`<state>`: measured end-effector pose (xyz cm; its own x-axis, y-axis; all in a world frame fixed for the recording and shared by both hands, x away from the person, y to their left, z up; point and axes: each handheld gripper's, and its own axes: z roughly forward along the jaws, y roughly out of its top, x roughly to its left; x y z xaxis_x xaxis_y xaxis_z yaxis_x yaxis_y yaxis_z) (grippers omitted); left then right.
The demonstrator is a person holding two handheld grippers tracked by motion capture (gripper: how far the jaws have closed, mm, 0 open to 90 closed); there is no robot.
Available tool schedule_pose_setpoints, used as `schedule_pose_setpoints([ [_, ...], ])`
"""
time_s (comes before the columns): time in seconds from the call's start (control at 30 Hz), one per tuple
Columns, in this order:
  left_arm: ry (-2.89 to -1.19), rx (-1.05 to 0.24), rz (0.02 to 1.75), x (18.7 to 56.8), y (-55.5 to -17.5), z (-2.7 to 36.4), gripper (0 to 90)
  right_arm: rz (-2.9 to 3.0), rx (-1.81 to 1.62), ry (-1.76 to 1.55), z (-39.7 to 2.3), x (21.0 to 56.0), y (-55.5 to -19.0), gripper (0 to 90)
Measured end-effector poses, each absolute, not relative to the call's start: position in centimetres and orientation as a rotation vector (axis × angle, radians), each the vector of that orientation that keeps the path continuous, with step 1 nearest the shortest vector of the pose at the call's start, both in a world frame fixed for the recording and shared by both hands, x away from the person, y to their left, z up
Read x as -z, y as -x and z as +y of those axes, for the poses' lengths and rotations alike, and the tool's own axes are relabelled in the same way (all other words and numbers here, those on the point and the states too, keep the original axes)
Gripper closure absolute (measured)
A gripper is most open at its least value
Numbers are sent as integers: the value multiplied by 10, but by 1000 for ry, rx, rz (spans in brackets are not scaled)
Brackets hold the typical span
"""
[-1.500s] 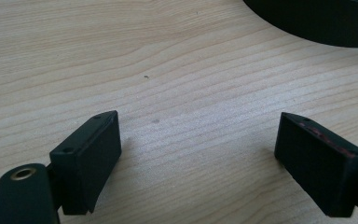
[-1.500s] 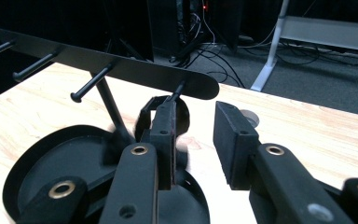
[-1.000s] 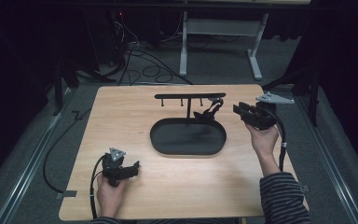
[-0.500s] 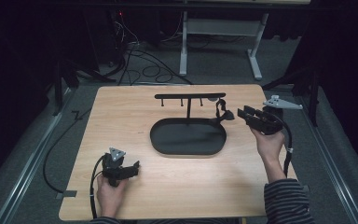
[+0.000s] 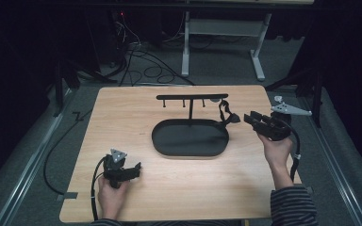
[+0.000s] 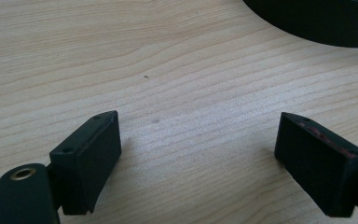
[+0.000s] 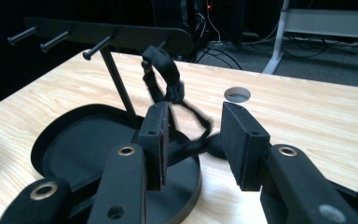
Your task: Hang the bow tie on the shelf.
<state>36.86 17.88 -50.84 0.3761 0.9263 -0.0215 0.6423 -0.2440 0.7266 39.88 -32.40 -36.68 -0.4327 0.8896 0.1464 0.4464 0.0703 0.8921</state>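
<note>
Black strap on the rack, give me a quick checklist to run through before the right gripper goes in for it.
1. Strap hanging on the peg: ok, the black strap hangs from the end peg of the rack.
2. Right gripper open: ok, the right gripper has its jaws apart with nothing between them.
3. Lined up with the strap: ok, roughly; its lower loop sits just beyond the jaw gap in the right gripper view.
4. Strap free of the tray: cannot tell, its lower end blurs near the tray rim.
5. Left gripper out of the way: ok, the left gripper is open, low over the table, near the front edge.
</note>
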Motion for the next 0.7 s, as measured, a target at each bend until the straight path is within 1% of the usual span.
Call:
schedule_pose_setpoints([
  [0.7, -1983, -556, 1348, 508, -369, 179, 149, 1869, -1350, -1354, -341, 372, -383, 636],
])
